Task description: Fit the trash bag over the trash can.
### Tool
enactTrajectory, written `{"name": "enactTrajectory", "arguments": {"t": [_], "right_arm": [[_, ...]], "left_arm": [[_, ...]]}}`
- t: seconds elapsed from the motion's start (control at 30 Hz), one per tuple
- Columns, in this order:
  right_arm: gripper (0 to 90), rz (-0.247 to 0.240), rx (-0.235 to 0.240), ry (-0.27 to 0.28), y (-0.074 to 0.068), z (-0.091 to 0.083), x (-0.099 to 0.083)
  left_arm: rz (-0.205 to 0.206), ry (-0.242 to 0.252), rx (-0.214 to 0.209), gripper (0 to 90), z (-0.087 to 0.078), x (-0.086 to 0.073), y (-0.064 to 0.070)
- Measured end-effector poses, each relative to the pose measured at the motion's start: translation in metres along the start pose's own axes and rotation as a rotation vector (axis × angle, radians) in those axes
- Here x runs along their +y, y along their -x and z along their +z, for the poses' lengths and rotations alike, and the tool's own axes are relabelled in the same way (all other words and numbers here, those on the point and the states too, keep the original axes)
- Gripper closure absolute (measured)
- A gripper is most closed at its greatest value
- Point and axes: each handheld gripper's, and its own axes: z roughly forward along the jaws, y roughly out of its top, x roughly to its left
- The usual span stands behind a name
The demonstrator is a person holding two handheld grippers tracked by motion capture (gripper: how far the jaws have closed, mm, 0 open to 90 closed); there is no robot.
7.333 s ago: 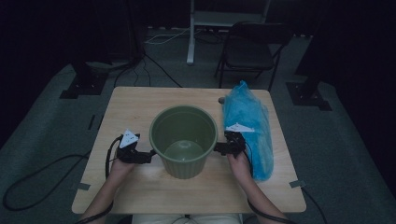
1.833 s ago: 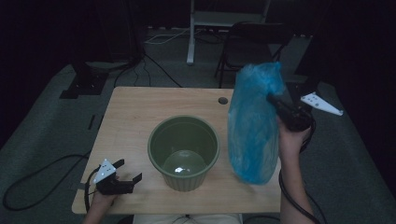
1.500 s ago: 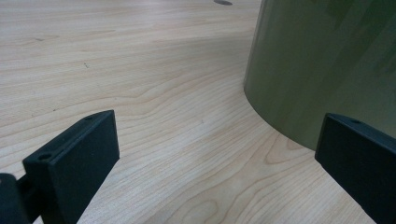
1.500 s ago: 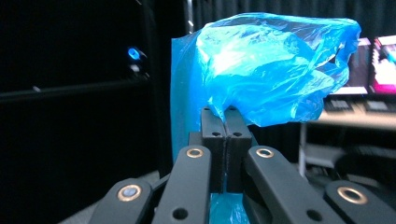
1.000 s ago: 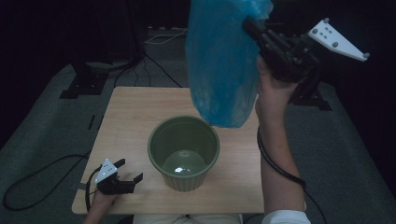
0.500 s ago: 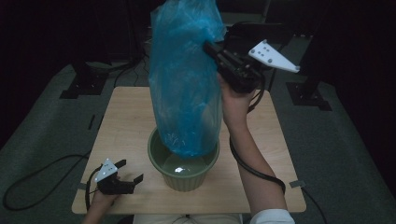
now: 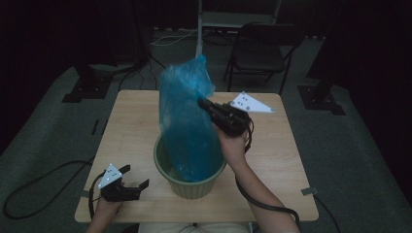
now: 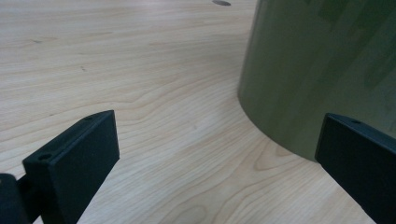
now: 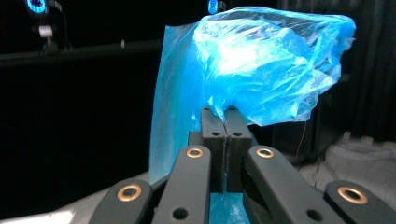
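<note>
High view showed my right gripper [image 7: 203,103] pinching a crinkled translucent blue plastic bag [image 7: 187,126], its bottom hanging inside the round olive-green plastic bucket [image 7: 194,187]; my left gripper [image 7: 133,177] rested wide open near-left.

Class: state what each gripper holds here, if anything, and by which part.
The right gripper is shut on the blue plastic bag, pinching its side near the top. The left gripper is open beside the green bin, holding nothing.

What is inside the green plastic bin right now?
The lower end of the blue plastic bag hangs inside the round green plastic bin, held by the right gripper. The bag covers the bin's bottom.
</note>
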Motion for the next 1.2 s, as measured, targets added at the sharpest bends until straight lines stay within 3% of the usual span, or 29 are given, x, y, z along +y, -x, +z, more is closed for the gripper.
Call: {"name": "enactTrajectory", "arguments": {"t": [0.07, 0.1, 0.33, 0.47, 0.6, 0.77, 1.0, 1.03, 1.2], "right_arm": [[90.0, 0.014, 0.005, -0.013, 0.001, -0.002, -0.006], [90.0, 0.064, 0.033, -0.048, 0.002, -0.008, -0.023], [89.8, 0.103, 0.077, -0.131, -0.003, -0.032, -0.056], [89.7, 0.103, 0.073, -0.174, -0.004, -0.045, -0.064], [89.6, 0.108, 0.055, -0.214, 0.001, -0.048, -0.07], [86.6, 0.11, 0.037, -0.21, 0.002, -0.053, -0.072], [58.3, 0.113, 0.02, -0.276, 0.006, -0.058, -0.063], [55.7, 0.116, 0.016, -0.285, 0.006, -0.059, -0.062], [58.0, 0.148, -0.029, -0.293, 0.017, -0.062, -0.06]], "left_arm": [[-0.004, -0.01, -0.012, 0.3, 0.0, 0.001, 0.001], [-0.01, -0.028, -0.02, 0.3, 0.002, 0.003, 0.003], [-0.012, -0.026, -0.037, 0.3, 0.0, 0.009, 0.008], [-0.031, -0.02, -0.045, 0.3, -0.002, 0.011, 0.008], [-0.034, -0.016, -0.04, 0.3, -0.004, 0.016, 0.008], [-0.048, 0.01, -0.049, 0.3, -0.011, 0.029, 0.008], [-0.024, 0.07, -0.019, 0.3, -0.025, 0.069, 0.002], [-0.016, 0.084, -0.016, 0.3, -0.028, 0.085, 0.0], [0.004, 0.092, -0.021, 0.3, -0.025, 0.129, -0.001]]}}
